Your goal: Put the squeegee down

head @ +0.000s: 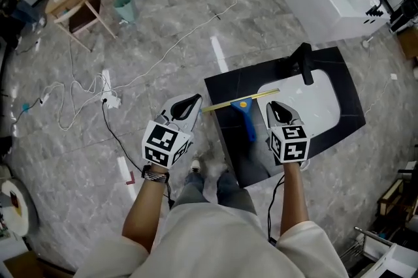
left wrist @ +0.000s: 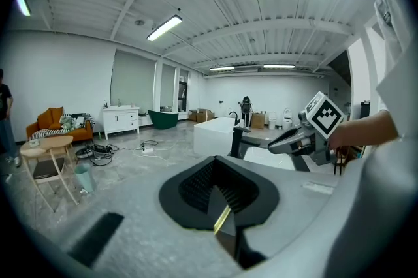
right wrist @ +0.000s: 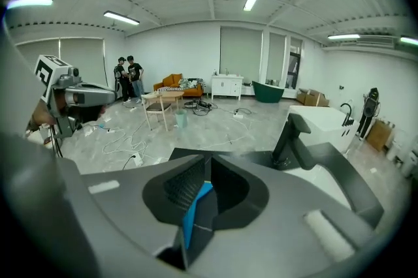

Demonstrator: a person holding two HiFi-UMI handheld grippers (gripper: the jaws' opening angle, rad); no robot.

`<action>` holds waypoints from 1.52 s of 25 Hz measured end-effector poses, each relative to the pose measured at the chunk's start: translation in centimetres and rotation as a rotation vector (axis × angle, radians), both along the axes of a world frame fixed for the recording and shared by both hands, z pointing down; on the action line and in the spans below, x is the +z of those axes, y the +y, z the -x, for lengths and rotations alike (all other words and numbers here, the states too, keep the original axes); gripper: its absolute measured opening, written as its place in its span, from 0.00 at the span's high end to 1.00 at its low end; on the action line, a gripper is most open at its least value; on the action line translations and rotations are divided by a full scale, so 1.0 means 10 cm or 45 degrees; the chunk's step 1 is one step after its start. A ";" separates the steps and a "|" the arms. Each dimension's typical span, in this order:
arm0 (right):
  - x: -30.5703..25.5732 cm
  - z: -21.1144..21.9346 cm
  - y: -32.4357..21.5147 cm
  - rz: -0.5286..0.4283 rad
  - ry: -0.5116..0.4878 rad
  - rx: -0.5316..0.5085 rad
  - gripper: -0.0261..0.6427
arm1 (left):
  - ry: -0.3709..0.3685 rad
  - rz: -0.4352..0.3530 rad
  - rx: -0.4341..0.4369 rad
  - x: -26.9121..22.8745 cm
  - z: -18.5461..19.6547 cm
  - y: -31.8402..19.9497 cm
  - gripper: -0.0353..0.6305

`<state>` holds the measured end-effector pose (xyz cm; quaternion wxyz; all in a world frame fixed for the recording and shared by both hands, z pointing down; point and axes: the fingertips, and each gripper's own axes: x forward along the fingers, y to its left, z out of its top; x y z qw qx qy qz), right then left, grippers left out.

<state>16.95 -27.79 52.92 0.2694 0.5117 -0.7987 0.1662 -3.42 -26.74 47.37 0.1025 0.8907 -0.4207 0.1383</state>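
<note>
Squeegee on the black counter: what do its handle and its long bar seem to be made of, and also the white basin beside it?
On the squeegee, the handle looks like moulded plastic: even bright blue, no shine. The bar is a thin, straight yellow strip, brass-coloured metal or plastic; the look leaves it open. The basin is smooth white with a faint sheen, probably glazed ceramic.

A tall black faucet (head: 304, 63) rises behind the white basin (head: 320, 107); the yellow-bladed blue squeegee (head: 245, 110) spans the black bench (head: 225, 84), whose far left corner lies free.
</note>
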 end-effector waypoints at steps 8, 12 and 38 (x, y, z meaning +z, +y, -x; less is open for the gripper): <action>-0.75 -0.08 0.05 -0.179 -0.037 0.030 0.95 | 0.029 -0.094 0.063 -0.44 -0.20 -0.05 0.94; -1.04 -0.14 0.11 -0.235 -0.056 0.036 0.95 | 0.036 -0.143 0.097 -0.65 -0.31 -0.08 0.94; -2.50 -0.41 0.37 -0.581 -0.150 -0.006 0.95 | 0.005 -0.462 0.162 -1.89 -0.81 -0.04 0.94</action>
